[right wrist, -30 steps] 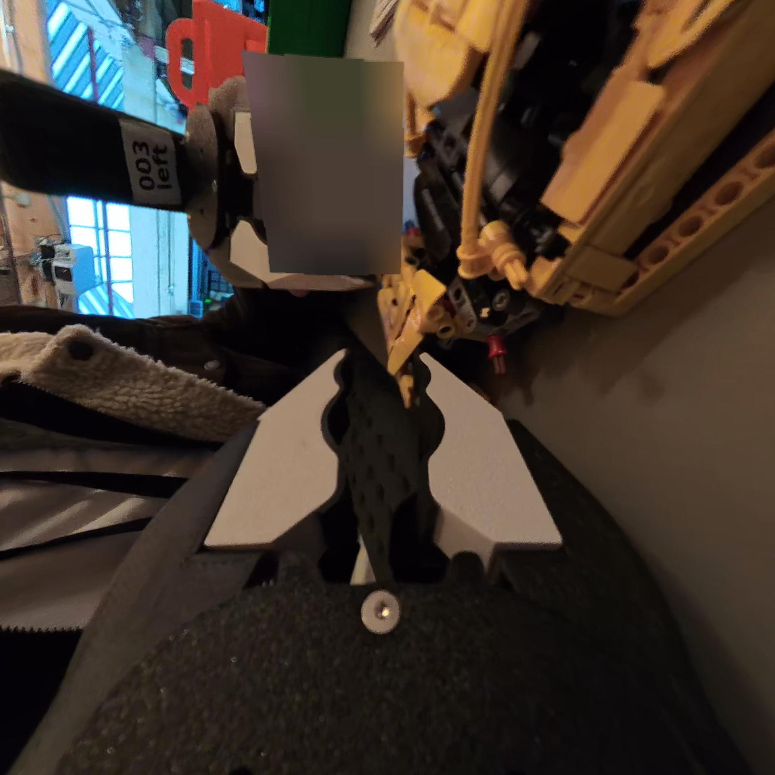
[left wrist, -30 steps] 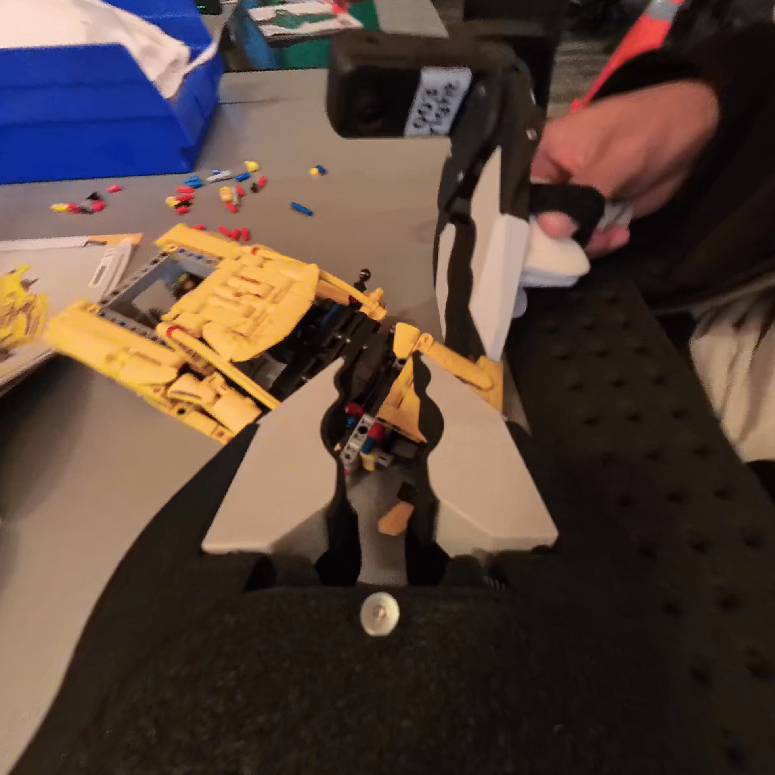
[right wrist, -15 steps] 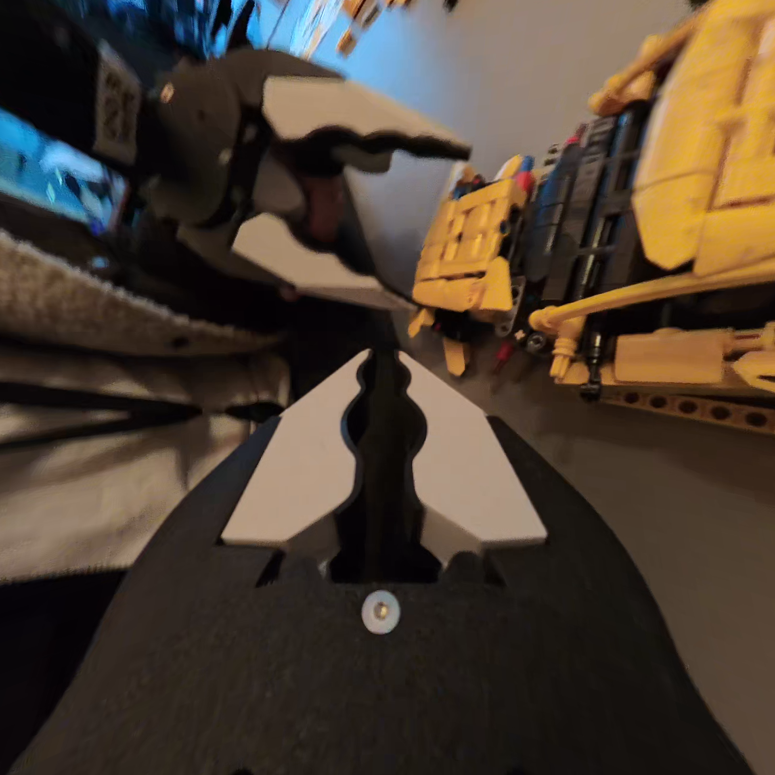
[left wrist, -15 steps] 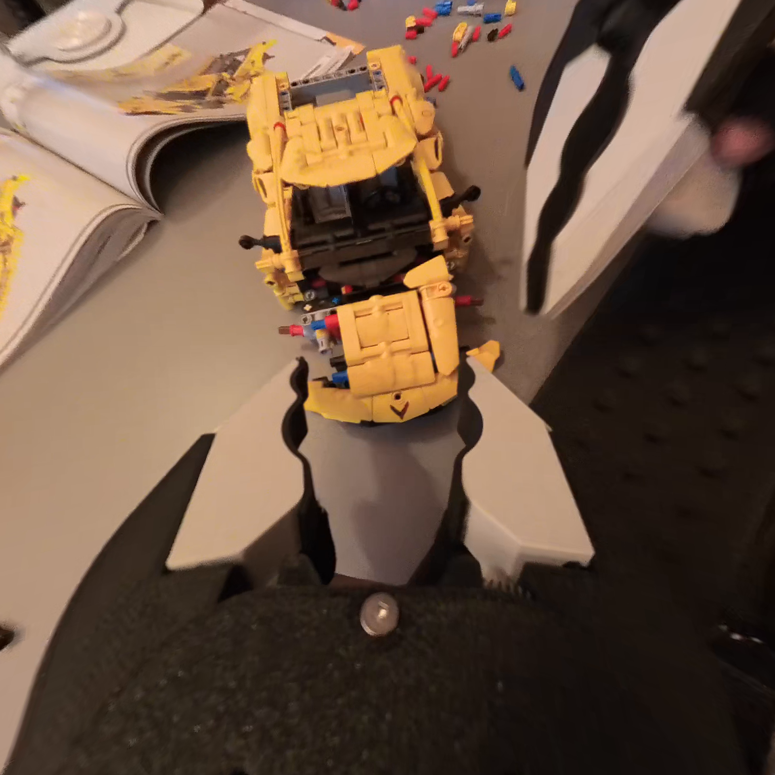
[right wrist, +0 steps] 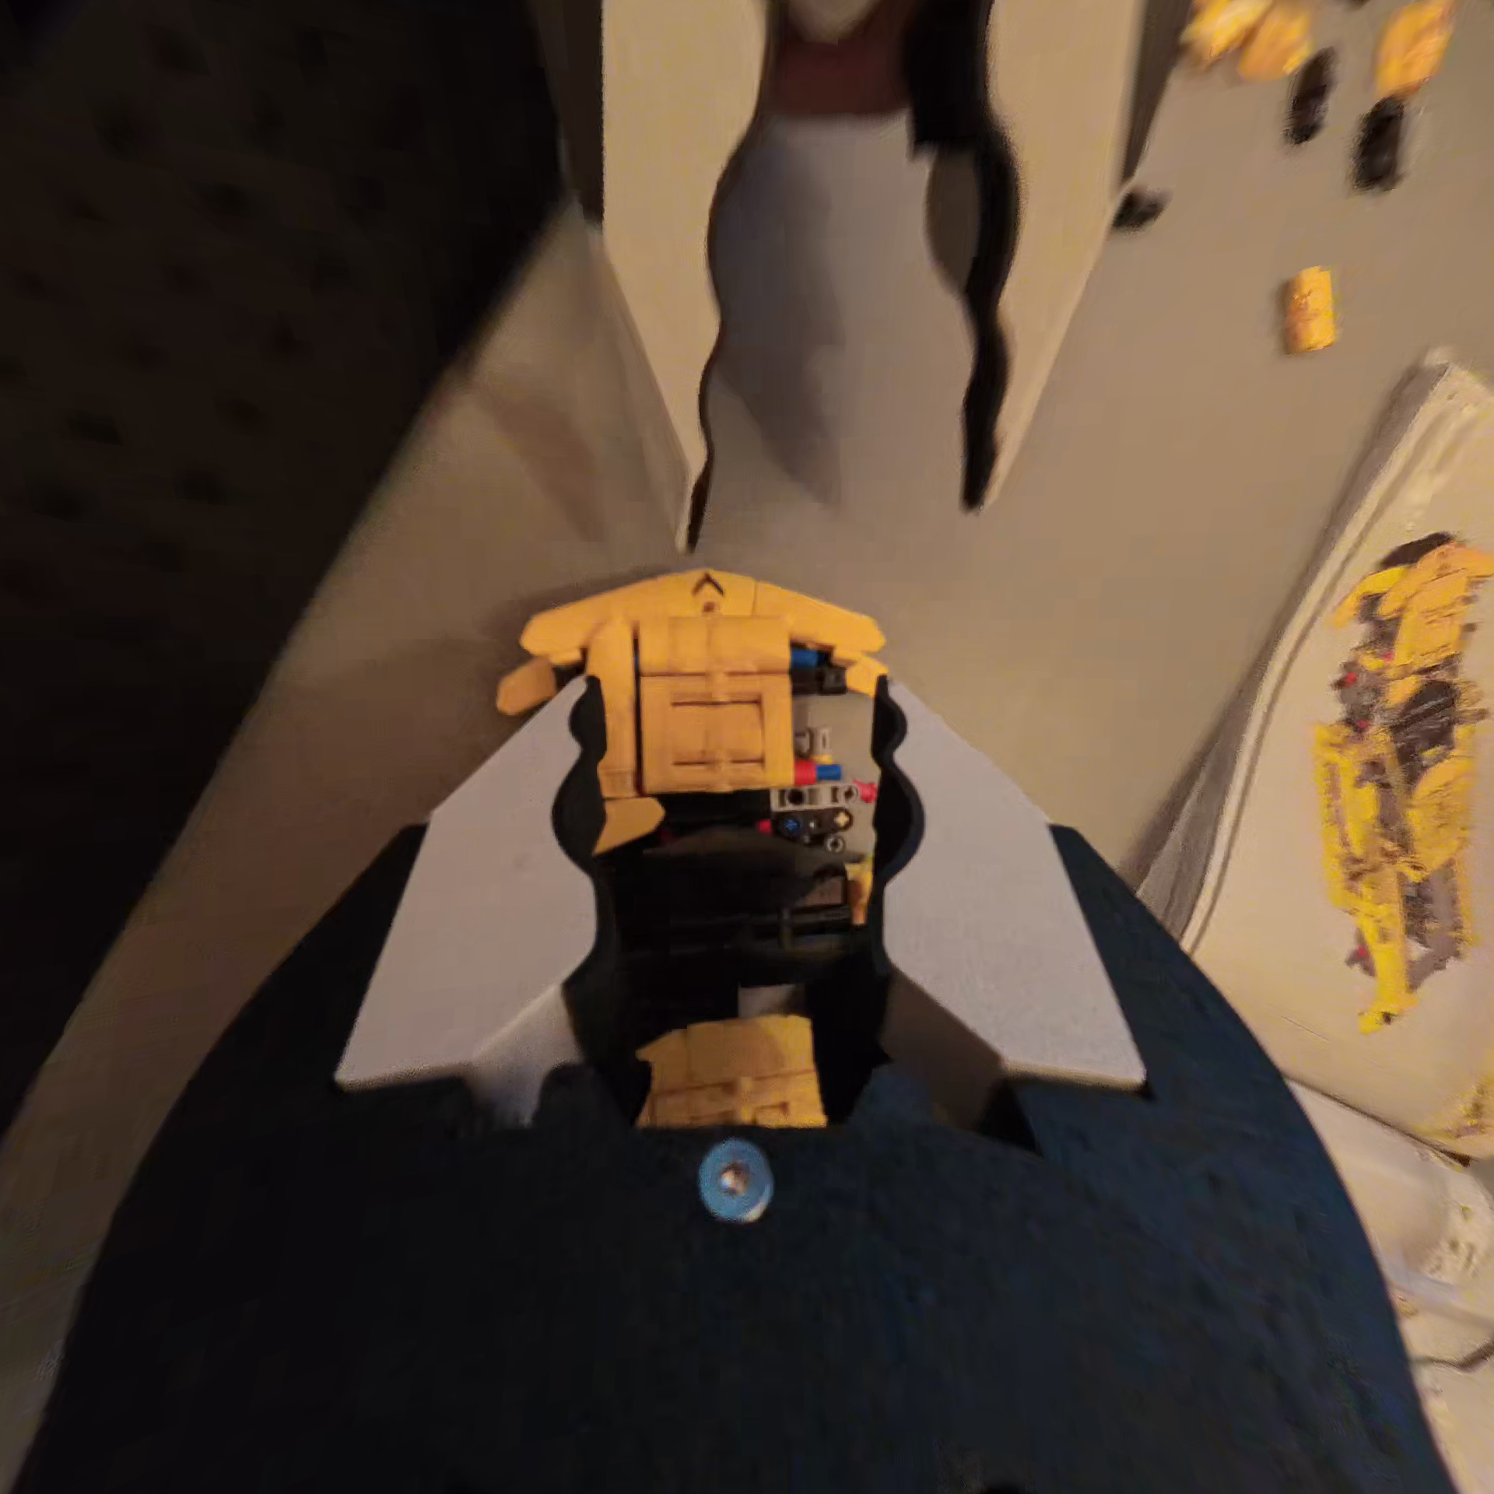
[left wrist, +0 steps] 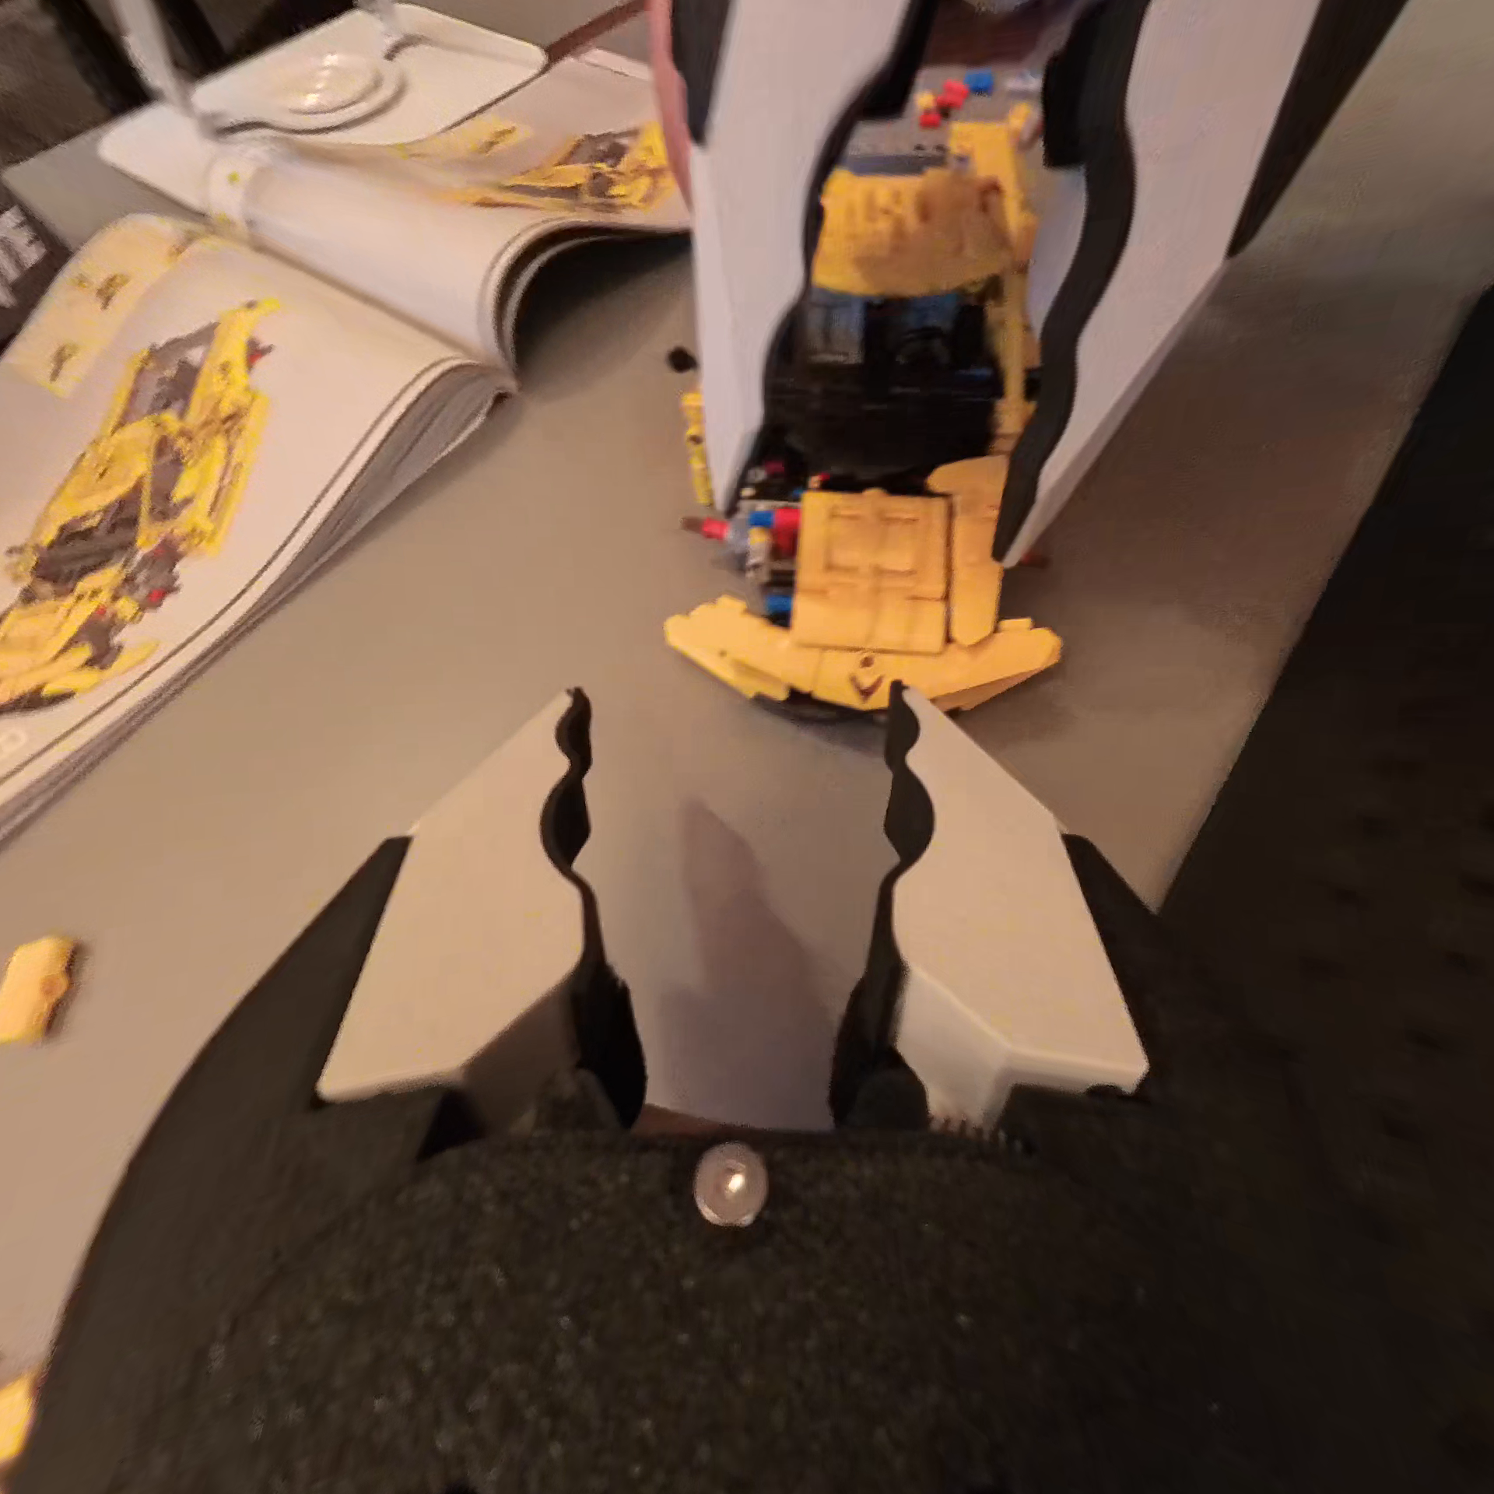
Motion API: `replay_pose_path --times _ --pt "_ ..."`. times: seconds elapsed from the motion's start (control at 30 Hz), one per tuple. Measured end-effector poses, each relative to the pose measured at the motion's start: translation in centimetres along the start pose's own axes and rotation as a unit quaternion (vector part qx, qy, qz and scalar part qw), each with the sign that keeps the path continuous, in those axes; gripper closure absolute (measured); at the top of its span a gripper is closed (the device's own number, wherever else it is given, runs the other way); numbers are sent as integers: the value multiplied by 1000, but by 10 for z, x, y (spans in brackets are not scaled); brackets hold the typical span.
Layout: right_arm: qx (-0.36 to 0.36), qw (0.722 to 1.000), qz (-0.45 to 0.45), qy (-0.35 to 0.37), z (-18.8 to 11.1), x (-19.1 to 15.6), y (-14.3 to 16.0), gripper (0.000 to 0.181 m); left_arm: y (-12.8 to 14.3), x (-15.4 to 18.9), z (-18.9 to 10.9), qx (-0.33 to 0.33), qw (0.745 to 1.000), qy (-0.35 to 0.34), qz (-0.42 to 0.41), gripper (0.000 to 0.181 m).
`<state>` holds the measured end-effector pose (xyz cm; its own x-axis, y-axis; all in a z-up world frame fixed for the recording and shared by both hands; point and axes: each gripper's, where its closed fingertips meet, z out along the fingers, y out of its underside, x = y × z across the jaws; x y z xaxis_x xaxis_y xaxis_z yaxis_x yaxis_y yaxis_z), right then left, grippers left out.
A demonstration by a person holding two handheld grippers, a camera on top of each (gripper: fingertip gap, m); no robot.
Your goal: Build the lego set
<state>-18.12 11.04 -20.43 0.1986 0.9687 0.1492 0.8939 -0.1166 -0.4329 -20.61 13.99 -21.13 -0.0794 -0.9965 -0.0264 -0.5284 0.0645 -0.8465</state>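
The partly built yellow lego car (left wrist: 877,558) lies on the grey table, its nose pointing at my left gripper (left wrist: 734,702). The left gripper is open and empty, its tips just short of the car's front bumper. My right gripper (right wrist: 732,687) is open and comes down over the car (right wrist: 703,728), one finger on each side of the hood and black cockpit. I cannot tell if the pads touch the car. In the left wrist view the right gripper's fingers (left wrist: 728,242) hide the car's sides. The left gripper (right wrist: 833,505) shows opposite in the right wrist view.
An open instruction booklet (left wrist: 242,445) lies left of the car; it also shows in the right wrist view (right wrist: 1374,728). A loose yellow piece (left wrist: 36,986) lies near the left gripper. Small loose pieces (right wrist: 1293,48) are scattered. A black perforated mat (left wrist: 1334,808) borders the table edge. There is about 5 cm between the tips of the two grippers. The left tips stand about 15 cm off the loose yellow piece (left wrist: 36,986). It is also in sight in the right wrist view (right wrist: 1313,304).
My left gripper let go of the car, opened wide and pulled back from its nose. My right gripper swung from beside the car to above it and opened around its body.
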Motion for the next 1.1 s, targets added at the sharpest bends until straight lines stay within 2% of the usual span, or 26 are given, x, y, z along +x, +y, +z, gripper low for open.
replay_pose_path --times 0.13,0.2,0.23,0.37,0.57,0.8,0.97,1.1 --pt "-79 990 48 -108 14 -14 15 104 11 -17 -16 40 997 12 -66 110" --pt "-101 988 44 -108 17 -18 19 106 2 -19 -22 70 994 20 -80 110" --pt "-108 990 31 -90 19 -15 21 115 0 -20 -23 79 993 27 -86 112" --pt "-113 988 41 -93 19 -13 19 117 2 -23 -22 77 991 33 -108 113" --pt "-110 989 37 -93 18 -13 19 121 9 -24 -17 52 995 13 -85 114" --pt "-111 991 0 -78 18 -12 19 124 9 -17 -13 44 997 22 -67 114" --pt "-121 988 30 -86 17 -17 19 120 -9 15 -10 72 993 90 -24 114" --pt "-100 988 53 -108 13 -11 9 107 -6 34 5 45 991 123 21 113"
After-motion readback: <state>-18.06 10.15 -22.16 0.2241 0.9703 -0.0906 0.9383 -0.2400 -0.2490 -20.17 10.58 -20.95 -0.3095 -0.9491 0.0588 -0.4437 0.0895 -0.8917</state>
